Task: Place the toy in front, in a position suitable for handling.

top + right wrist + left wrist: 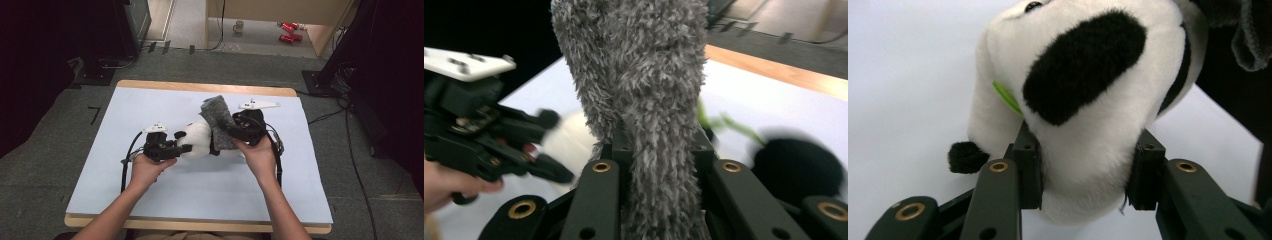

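A white plush toy with black patches [197, 140] lies at the middle of the table. My left gripper [182, 148] comes at it from the left. In the left gripper view both pads press into the plush toy's [1083, 100] white body, so the left gripper [1085, 175] is shut on it. My right gripper [235, 132] stands at the toy's right side and is shut on a grey fuzzy cloth [220, 122] that rises above it. In the right gripper view the grey cloth [644, 75] stands up out of the right gripper [656, 165]. The left gripper [479, 135] shows beyond it at the left.
A pale blue sheet [200, 190] covers the wooden table, with bare room in front of and to the left of the toy. On the floor beyond the table are a mug [239, 26] and red cans [289, 31]. Cables run along the floor at the right.
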`<state>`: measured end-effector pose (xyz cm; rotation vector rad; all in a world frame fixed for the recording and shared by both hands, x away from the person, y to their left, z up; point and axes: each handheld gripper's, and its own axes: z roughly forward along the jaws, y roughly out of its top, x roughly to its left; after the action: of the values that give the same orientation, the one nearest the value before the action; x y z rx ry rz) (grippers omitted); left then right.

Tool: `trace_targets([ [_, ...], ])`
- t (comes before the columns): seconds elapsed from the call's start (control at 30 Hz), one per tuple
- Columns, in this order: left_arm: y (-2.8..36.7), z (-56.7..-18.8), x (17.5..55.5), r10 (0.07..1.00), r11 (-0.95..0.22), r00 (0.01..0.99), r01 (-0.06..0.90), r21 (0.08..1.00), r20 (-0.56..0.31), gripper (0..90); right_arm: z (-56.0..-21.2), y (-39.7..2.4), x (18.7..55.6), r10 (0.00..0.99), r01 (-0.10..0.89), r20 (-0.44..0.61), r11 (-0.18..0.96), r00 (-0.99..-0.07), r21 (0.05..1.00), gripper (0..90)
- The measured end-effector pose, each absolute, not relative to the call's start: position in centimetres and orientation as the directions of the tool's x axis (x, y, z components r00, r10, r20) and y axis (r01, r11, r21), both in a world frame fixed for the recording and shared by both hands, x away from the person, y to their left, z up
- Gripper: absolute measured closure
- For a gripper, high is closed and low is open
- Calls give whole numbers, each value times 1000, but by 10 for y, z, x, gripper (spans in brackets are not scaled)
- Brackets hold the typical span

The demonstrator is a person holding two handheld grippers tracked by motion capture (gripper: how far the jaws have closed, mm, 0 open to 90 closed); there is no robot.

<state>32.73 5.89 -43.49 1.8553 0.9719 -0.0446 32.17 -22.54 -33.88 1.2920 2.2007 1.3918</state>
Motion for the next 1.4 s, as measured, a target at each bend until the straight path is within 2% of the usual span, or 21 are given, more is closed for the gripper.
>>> trace_targets([
  [0.2, 53, -442, 319, 626, -167, 676, 603, 780, -389, 552, -348, -191, 316, 718, 586, 285, 207, -635, 783, 744],
  [0.37, 49, -441, 313, 646, -195, 693, 556, 808, -321, 528, -358, -169, 314, 694, 593, 296, 232, -656, 771, 732],
  [0.47, 46, -443, 311, 659, -221, 694, 548, 807, -290, 527, -369, -161, 315, 706, 587, 266, 258, -657, 767, 737],
  [0.6, 45, -446, 312, 660, -232, 694, 552, 801, -287, 525, -376, -164, 317, 713, 562, 208, 303, -669, 769, 747],
  [0.77, 48, -449, 315, 655, -238, 696, 559, 794, -293, 519, -379, -172, 319, 715, 562, 195, 319, -671, 763, 747],
  [0.9, 51, -450, 320, 651, -223, 688, 576, 786, -320, 514, -379, -185, 322, 757, 575, 152, 333, -635, 747, 735],
  [1.0, 51, -450, 320, 648, -224, 692, 573, 789, -319, 513, -381, -199, 326, 764, 598, 184, 307, -619, 741, 749],
  [1.4, 56, -452, 327, 625, -226, 702, 580, 783, -340, 510, -372, -225, 327, 803, 605, 174, 268, -571, 750, 763],
])
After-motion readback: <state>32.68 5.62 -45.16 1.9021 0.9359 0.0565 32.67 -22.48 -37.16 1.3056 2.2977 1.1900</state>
